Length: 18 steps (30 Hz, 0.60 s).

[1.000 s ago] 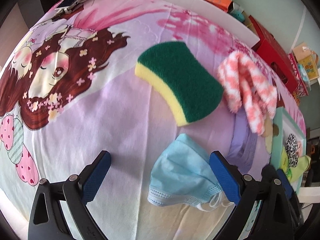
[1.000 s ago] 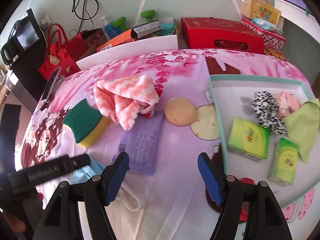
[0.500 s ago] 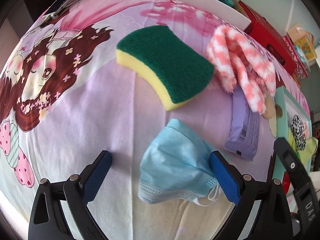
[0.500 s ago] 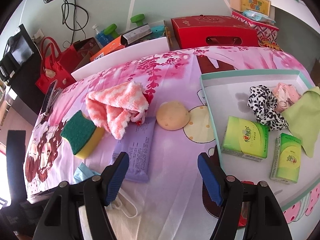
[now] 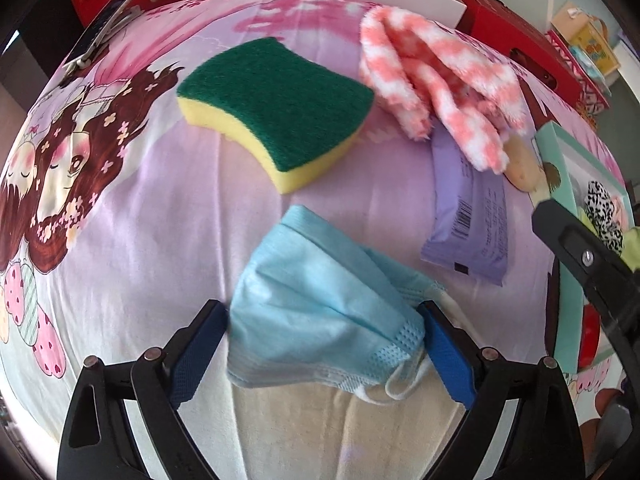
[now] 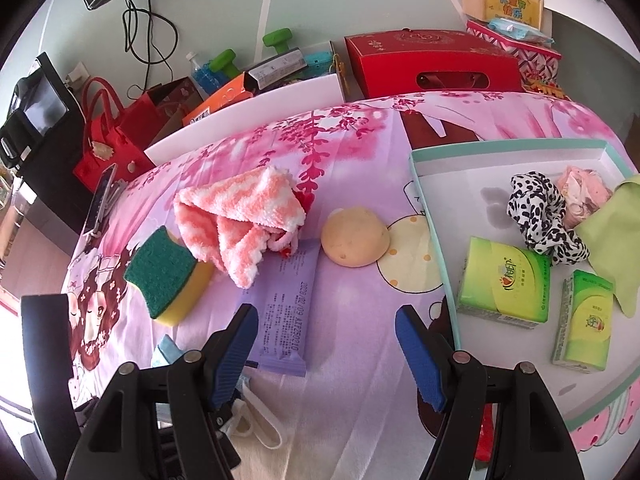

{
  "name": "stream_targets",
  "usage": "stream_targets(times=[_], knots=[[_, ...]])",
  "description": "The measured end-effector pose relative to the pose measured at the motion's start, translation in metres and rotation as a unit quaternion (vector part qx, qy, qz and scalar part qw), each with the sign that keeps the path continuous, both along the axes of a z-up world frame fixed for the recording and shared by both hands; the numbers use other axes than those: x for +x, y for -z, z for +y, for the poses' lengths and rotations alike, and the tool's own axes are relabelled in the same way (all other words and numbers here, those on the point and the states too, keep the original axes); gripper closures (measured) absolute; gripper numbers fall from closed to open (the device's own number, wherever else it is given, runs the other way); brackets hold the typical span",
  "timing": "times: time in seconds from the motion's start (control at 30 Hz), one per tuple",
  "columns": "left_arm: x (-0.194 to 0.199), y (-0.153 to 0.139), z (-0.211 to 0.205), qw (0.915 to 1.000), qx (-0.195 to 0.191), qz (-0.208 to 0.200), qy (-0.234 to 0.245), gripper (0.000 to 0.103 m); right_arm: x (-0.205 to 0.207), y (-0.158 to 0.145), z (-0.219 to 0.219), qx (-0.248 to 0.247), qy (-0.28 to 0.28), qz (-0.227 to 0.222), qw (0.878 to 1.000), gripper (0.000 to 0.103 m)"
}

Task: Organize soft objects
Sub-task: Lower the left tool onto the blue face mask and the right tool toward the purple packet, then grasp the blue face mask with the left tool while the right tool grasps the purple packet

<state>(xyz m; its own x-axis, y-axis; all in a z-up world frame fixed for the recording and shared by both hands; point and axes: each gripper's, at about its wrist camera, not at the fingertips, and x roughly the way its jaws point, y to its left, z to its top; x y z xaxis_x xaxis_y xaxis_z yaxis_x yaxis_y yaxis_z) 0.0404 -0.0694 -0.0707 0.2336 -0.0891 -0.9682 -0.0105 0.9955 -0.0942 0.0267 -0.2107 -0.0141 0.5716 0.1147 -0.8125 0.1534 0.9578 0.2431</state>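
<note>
Now | blue face mask (image 5: 320,304) lies between the left hand-held gripper (image 5: 326,346) pads, jaws apart, not clamped | long axis spans pad to pad | right hand-held gripper (image 6: 326,354) apart, empty, farther off.

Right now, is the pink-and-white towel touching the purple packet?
Touching. Both wrist views show a fold of the pink-and-white towel draped over the far end of the purple packet, with no cloth showing between them.
</note>
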Motion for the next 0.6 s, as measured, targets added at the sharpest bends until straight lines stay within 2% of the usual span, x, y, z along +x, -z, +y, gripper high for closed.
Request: stream_targets(times=[0.23,0.6], knots=[[0.0,0.002,-0.013,0.9997,0.012,0.0,0.019,0.007,0.001,0.001,-0.001,0.004,0.002,-0.001,1.0,0.028],[0.004,-0.005,0.002,0.9995,-0.024,-0.014,-0.017,0.034,0.006,0.003,0.003,0.008,-0.003,-0.002,1.0,0.028]])
